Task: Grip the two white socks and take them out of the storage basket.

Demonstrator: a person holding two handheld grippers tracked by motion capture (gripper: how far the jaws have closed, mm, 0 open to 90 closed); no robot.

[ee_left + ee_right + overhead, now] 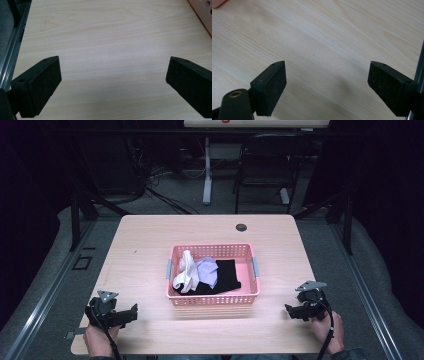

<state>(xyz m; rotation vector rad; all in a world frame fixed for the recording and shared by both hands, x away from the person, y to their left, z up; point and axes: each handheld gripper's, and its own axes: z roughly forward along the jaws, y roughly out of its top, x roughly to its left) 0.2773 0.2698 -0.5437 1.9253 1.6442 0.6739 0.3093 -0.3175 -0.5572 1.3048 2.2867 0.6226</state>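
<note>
A pink plastic basket [213, 300] sits mid-table in the high view, holding a white cloth [185, 274], a pale lilac cloth [207, 271] and a black cloth [226, 276]. My left gripper [131, 313] rests near the table's front left corner, apart from the basket. In the left gripper view it [113, 75] stands open over bare wood, the basket's corner [203, 12] at the upper right. My right gripper [291, 311] is at the front right; in its own view it [327, 77] is open with nothing between the jaws.
The wooden table [150, 245] has a dark cable hole [241, 227] at the back. A metal rail [11, 47] runs along its left side. A black chair [262, 167] and a white desk leg [207, 170] stand beyond the table.
</note>
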